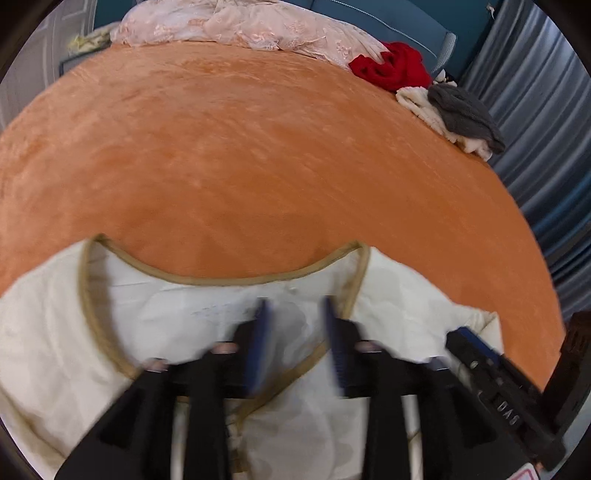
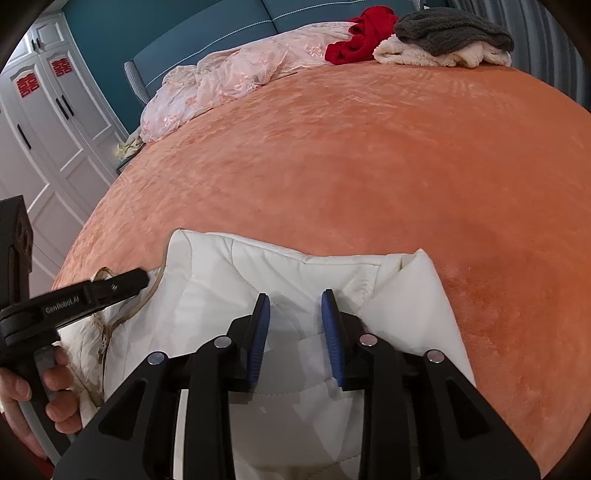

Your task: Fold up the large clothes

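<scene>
Orange blanket [image 2: 351, 177] spread wide over the bed, with a pink lace cover [image 2: 236, 74], a red garment [image 2: 360, 37] and a grey and cream pile [image 2: 450, 40] heaped along the far edge by the blue headboard [image 2: 207, 33]. Nearer, a white quilted jacket [image 2: 295, 273] lying at the near edge, tan-trimmed neckline [image 1: 221, 278] facing up. Over it, left gripper [image 1: 297, 314] with jaws apart and touching no cloth, right gripper [image 2: 295, 306] likewise parted above the fabric, nothing pinched.

left gripper [image 1: 297, 306]: black, blue ribbed pads, blurred | right gripper [image 2: 295, 299]: black, silver rivets, seemingly matching pads
</scene>
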